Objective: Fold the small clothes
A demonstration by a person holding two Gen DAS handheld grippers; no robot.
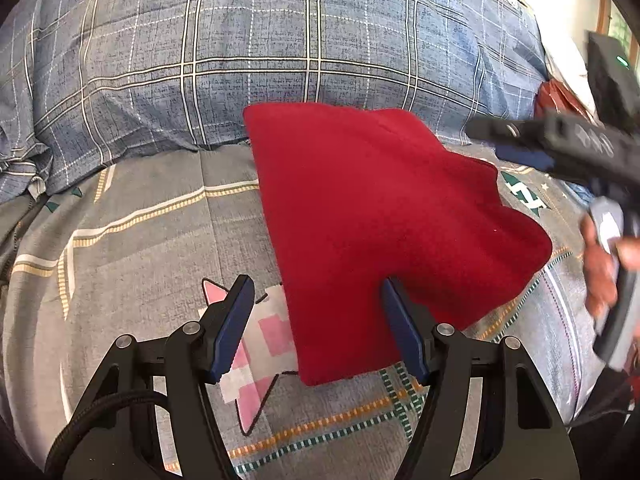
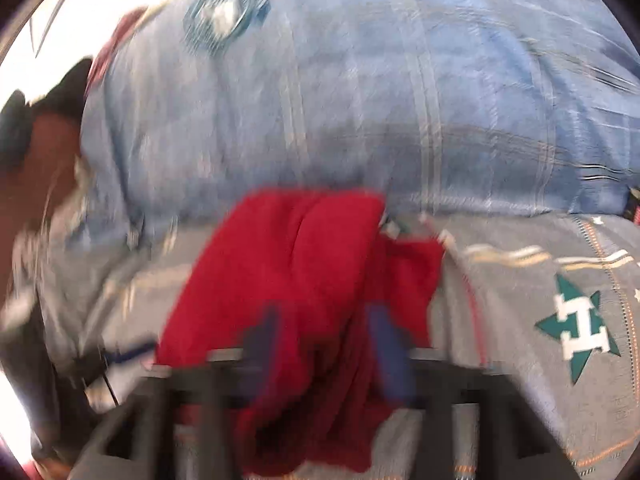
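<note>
A red folded garment (image 1: pixel 372 216) lies on the grey patterned bedsheet (image 1: pixel 132 240). My left gripper (image 1: pixel 320 320) hovers at its near edge, open; the garment's near left corner lies between the blue fingers (image 1: pixel 236 320) without being pinched. In the left wrist view my right gripper (image 1: pixel 520 140) comes in blurred from the right, held by a hand (image 1: pixel 600 264). The right wrist view is blurred: my right gripper (image 2: pixel 326 344) has its fingers (image 2: pixel 384 344) apart over the red garment (image 2: pixel 296 264), which bunches loosely between them.
A blue plaid quilt (image 1: pixel 260 48) is heaped along the far side of the bed, touching the garment's far edge. A pink pixel-star print (image 1: pixel 256 352) and a green star print (image 2: pixel 576 324) mark the sheet. Something red (image 1: pixel 560 100) lies at the far right.
</note>
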